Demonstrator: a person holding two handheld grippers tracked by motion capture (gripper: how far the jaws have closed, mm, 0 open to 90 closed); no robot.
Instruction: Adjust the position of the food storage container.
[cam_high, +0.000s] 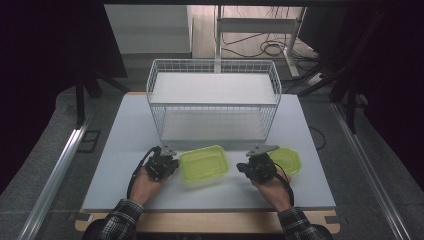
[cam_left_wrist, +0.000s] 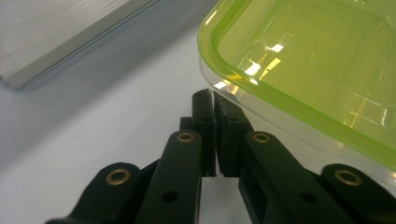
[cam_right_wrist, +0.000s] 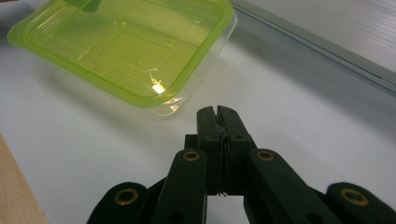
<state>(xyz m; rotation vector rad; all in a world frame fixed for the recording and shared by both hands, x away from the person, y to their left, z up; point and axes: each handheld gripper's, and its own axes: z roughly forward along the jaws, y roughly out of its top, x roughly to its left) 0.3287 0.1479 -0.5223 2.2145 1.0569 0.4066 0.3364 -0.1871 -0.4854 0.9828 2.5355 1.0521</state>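
A clear rectangular container with a lime-green lid (cam_high: 203, 163) lies on the white table (cam_high: 125, 150), between my two grippers. My left gripper (cam_high: 171, 163) sits at its left end, jaws shut and empty, tips (cam_left_wrist: 215, 100) right beside the lid's rim (cam_left_wrist: 280, 100). To the container's right is my right gripper (cam_high: 243, 168), a short way off and pointing at it. Its jaws are shut (cam_right_wrist: 217, 112) with nothing between them, and the container (cam_right_wrist: 126, 46) lies ahead and to the left. A second lime-green container (cam_high: 288, 159) sits just behind the right gripper, partly hidden by it.
A white wire rack with two levels (cam_high: 214, 90) stands at the back middle of the table; its base edge (cam_left_wrist: 56, 51) (cam_right_wrist: 327, 51) runs close behind the containers. The table's wooden front edge (cam_high: 210, 220) is just behind the person's hands.
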